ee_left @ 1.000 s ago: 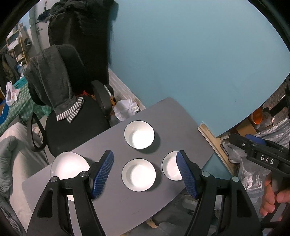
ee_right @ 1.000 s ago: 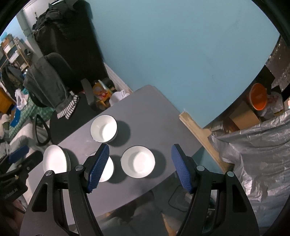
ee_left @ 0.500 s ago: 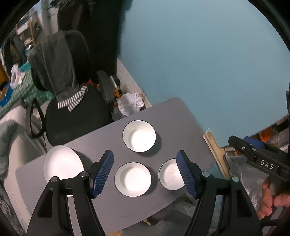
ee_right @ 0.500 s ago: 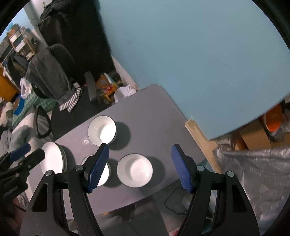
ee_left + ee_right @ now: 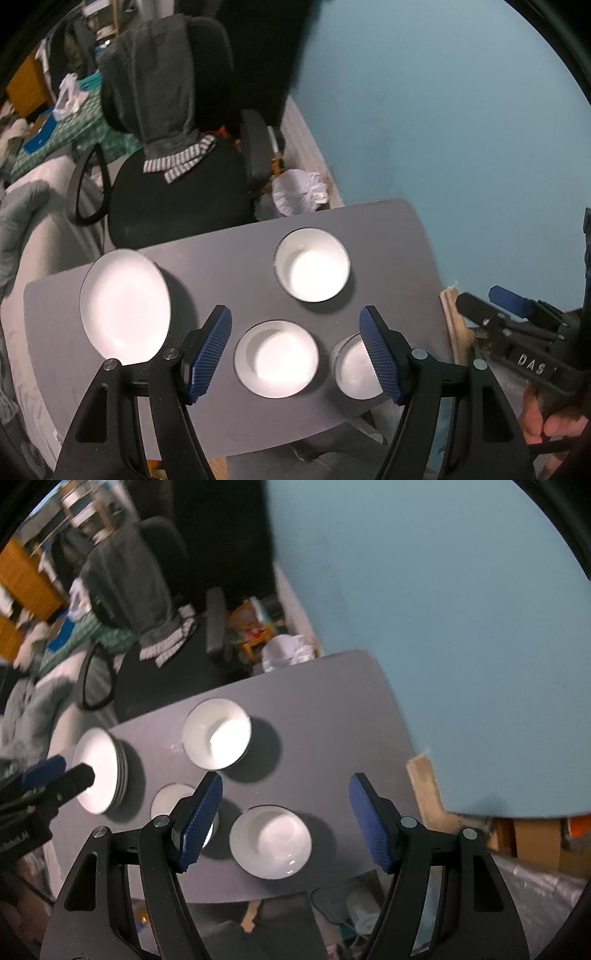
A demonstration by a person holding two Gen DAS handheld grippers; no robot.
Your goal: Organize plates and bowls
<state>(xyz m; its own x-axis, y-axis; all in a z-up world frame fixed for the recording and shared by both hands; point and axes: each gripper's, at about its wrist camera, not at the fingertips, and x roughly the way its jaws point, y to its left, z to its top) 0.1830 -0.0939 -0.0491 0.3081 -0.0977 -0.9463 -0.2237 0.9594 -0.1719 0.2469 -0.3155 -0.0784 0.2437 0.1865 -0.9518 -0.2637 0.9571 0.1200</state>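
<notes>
Three white bowls and a stack of white plates sit on a grey table point(image 5: 229, 266). In the left wrist view the plates point(image 5: 123, 301) are at the left, one bowl point(image 5: 312, 269) at the back, one point(image 5: 276, 358) in the middle front and one point(image 5: 352, 365) at the front right, partly behind a finger. My left gripper point(image 5: 295, 354) is open and empty, high above the front bowls. In the right wrist view my right gripper point(image 5: 286, 821) is open and empty above the front bowl point(image 5: 270, 842); the back bowl point(image 5: 217, 737), a half-hidden bowl point(image 5: 170, 801) and the plates point(image 5: 98, 770) lie to the left.
A black office chair point(image 5: 173, 192) draped with a grey cloth stands behind the table. A blue wall point(image 5: 443, 129) runs along the right. A white bag point(image 5: 299, 192) lies on the floor by the wall. Boxes and silver sheeting point(image 5: 535, 886) are at the right.
Both grippers have swung so the table sits squarer and a little closer in each view. Their jaws stay open. The dishes have not moved.
</notes>
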